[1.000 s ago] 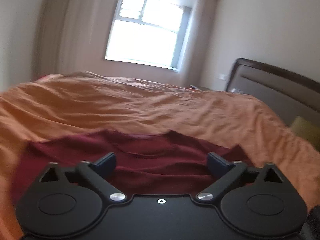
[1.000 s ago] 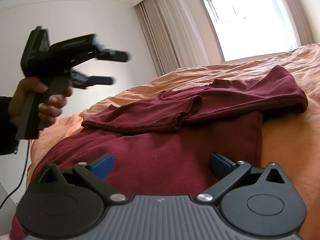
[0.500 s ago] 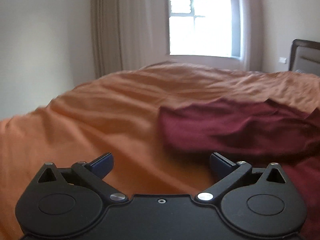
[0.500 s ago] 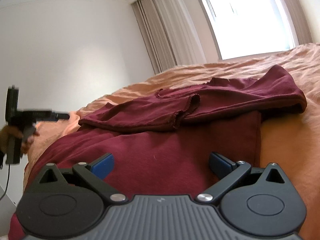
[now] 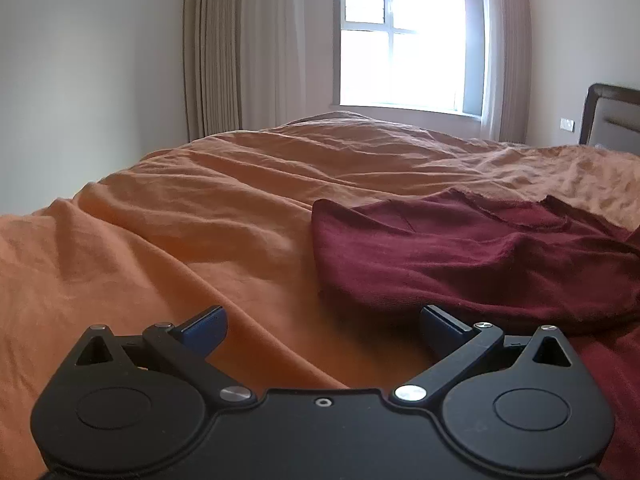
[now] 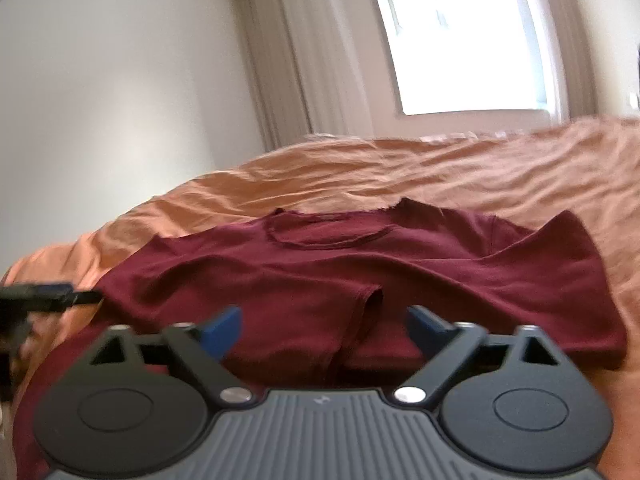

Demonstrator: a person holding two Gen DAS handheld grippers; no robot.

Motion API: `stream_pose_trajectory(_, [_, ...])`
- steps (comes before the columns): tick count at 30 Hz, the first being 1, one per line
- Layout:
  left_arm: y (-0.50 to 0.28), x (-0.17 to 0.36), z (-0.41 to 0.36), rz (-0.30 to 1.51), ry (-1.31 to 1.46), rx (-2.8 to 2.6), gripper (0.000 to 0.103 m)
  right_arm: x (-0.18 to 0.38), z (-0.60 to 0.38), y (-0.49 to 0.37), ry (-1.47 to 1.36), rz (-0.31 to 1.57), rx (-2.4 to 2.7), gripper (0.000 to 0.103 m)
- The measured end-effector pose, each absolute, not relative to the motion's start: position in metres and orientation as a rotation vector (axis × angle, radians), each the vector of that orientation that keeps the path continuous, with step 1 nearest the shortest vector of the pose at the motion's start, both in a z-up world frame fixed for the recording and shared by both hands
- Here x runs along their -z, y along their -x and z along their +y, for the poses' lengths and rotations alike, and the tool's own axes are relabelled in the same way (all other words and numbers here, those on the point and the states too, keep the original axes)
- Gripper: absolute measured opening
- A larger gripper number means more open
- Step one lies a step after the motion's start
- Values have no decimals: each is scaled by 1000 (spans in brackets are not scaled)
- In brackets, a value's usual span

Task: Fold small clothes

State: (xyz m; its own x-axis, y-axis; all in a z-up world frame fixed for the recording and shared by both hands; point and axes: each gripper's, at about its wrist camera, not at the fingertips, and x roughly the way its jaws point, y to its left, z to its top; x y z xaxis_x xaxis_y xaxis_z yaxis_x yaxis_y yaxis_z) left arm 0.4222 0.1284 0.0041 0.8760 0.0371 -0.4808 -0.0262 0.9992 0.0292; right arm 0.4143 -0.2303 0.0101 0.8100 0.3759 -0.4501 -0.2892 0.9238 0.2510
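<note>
Left wrist view: left tool (image 5: 322,322) wide open, holds nothing, low over orange bed (image 5: 200,216), just beside left edge of red shirt (image 5: 460,264). Right tool (image 6: 322,326) wide open too, empty, over shirt middle, near folded-in sleeve (image 6: 360,320). Shirt lies on bed, sleeves tucked in. Best next: pinch one layer at edge, lift slow, keep fold flat, both sides even.

Left gripper (image 5: 322,325) empty beside maroon shirt (image 5: 460,256).
</note>
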Motion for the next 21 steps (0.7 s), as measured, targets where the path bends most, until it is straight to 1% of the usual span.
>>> stream_pose_trajectory(1, [-422, -3, 127, 504, -31, -28, 102, -7, -231, -422, -192, 539, -345, 73])
stream_pose_trajectory(2, [-421, -1, 126, 505, -37, -20, 102, -2, -231, -429, -215, 563, -338, 55])
stream_pose_trajectory(3, [-420, 1, 125, 506, -46, -10, 102, 2, -230, -433, -226, 579, -326, 33])
stream_pose_trajectory(4, [-419, 3, 125, 507, -53, -7, 102, 6, -230, -434, -226, 584, -307, 26])
stream_pose_trajectory(6, [-420, 7, 123, 511, -72, -13, 102, 7, -233, -431, -239, 562, -311, 15])
stream_pose_trajectory(11, [-423, 3, 114, 490, -142, -17, 102, -22, -242, -419, -270, 413, -341, 12])
stream_pose_trajectory(14, [-429, -2, 107, 450, -209, -51, 100, -44, -243, -417, -257, 345, -349, 12])
stream_pose_trajectory(19, [-434, -10, 104, 421, -216, -66, 79, -54, -244, -421, -242, 335, -342, 12])
stream_pose_trajectory(21, [-432, -9, 99, 406, -274, -77, 75, -48, -244, -420, -245, 350, -340, 12])
